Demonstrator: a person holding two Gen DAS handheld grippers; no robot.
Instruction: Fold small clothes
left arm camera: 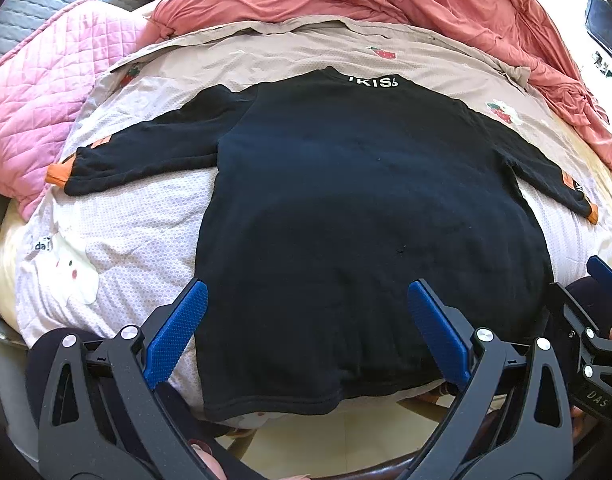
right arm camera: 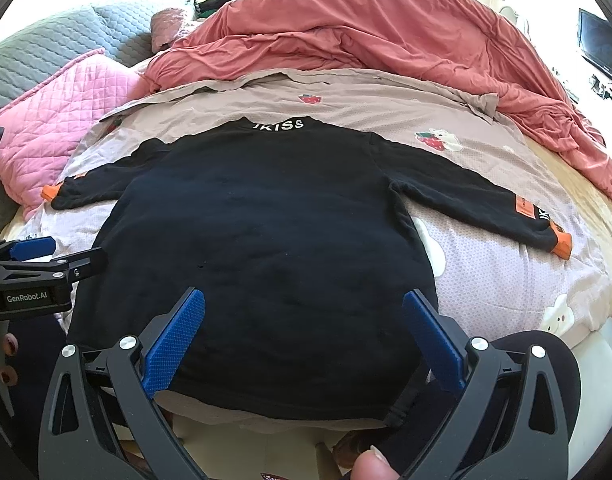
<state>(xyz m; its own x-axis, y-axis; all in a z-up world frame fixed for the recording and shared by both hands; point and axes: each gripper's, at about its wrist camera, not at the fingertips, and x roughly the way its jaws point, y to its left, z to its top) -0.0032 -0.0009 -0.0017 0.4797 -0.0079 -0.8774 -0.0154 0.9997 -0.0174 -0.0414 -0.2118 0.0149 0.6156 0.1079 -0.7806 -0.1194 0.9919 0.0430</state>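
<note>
We are in a bedroom at home: a bed [right arm camera: 577, 216] fills both views, spread with a beige strawberry-print sheet [right arm camera: 345, 92], a rumpled coral duvet [right arm camera: 385, 28] behind it, a pink quilt [right arm camera: 62, 100] and a grey quilted cover [right arm camera: 46, 44] at left. A dark screen [right arm camera: 601, 48] stands at far right, and daylight floods in beyond the bedding.
</note>
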